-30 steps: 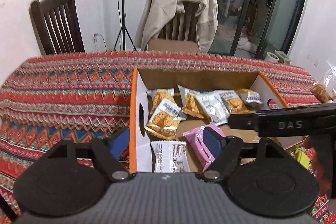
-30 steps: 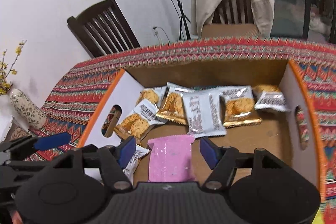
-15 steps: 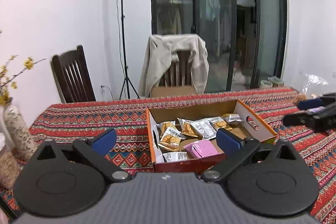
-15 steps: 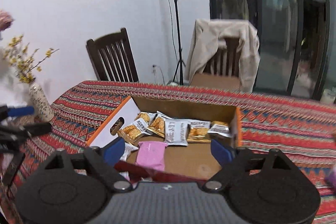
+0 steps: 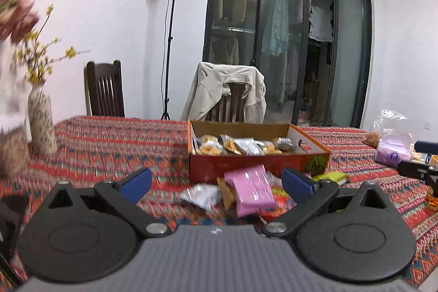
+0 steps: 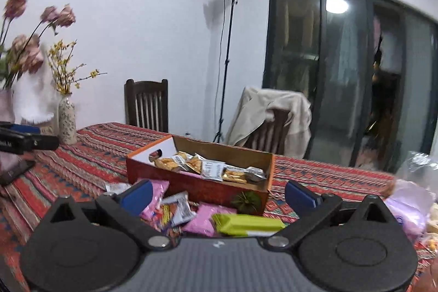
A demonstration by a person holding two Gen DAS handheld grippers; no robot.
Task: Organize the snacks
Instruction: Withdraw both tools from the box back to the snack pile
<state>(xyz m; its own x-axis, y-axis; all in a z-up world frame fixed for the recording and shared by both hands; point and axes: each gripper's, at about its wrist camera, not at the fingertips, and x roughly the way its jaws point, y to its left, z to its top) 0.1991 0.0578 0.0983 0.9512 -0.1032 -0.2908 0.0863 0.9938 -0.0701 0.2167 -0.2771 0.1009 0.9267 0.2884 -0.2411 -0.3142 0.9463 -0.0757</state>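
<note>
Left claw (image 5: 216, 181) wide open, empty; right claw (image 6: 217, 194) opening, empty. Loose snack packets (image 6: 178, 208) on tabletop (image 5: 115, 144) before box (image 5: 257, 164).

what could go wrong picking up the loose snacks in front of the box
The loose packets overlap in a heap: closing on the pink foil packet may drag the silver packet along.

The lime green wrapped bar lies beside the orange cardboard box; a low reach could shove the box.

The speckled ceramic vase stands near the left tongs' side; a wide swing might topple it.
</note>
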